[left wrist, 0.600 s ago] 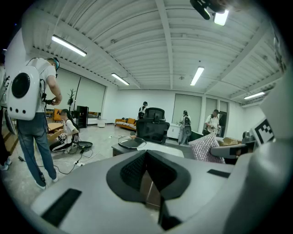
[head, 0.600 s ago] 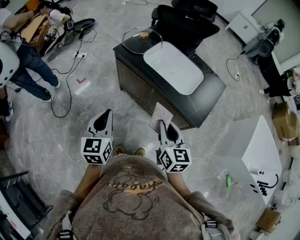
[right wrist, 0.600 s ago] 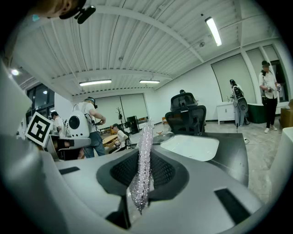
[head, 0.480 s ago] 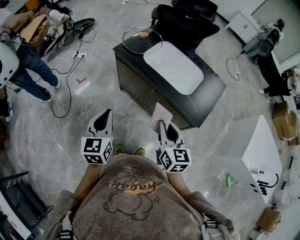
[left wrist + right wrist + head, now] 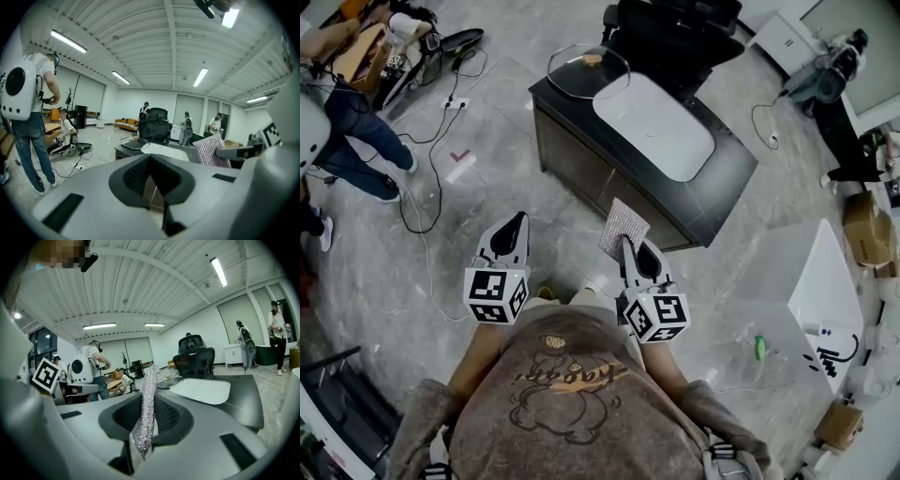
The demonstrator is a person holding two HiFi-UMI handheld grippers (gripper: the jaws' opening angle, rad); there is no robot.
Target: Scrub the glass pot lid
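Head view: lid (image 5: pixel 588 70) sits on the far left corner of the dark tabletop (image 5: pixel 727 173), just beside a white mat (image 5: pixel 654 127), with a chair (image 5: pixel 675 28) behind. Both tongs are held in front of the person's chest over the floor, well apart from the tabletop. Left tongs (image 5: pixel 517 221) are clenched and empty. Right tongs (image 5: pixel 626 244) are grasping a silvery cloth (image 5: pixel 624 225) that sticks out past the tips. Left gripper view: jaws are together with nothing between them. The lid is far ahead at the tabletop's near corner, and the cloth shows off to the right. Right gripper view: pads pinch the cloth edge-on; it stands up between the jaws with a loose tail hanging below. The lid is visible beyond, left of the mat. Handling call: the lid is glass, so likely rigid, smooth, fairly heavy and chippable, and it'll slide on the tabletop under scrub pressure. Best hold looks like the brown knob (image 5: pixel 592 59) at the dome's centre, taken with the empty left tongs to pin it. The rim is a second option but more likely to slip. The cloth is light and limp, so it needs a flat press rather than an edge.
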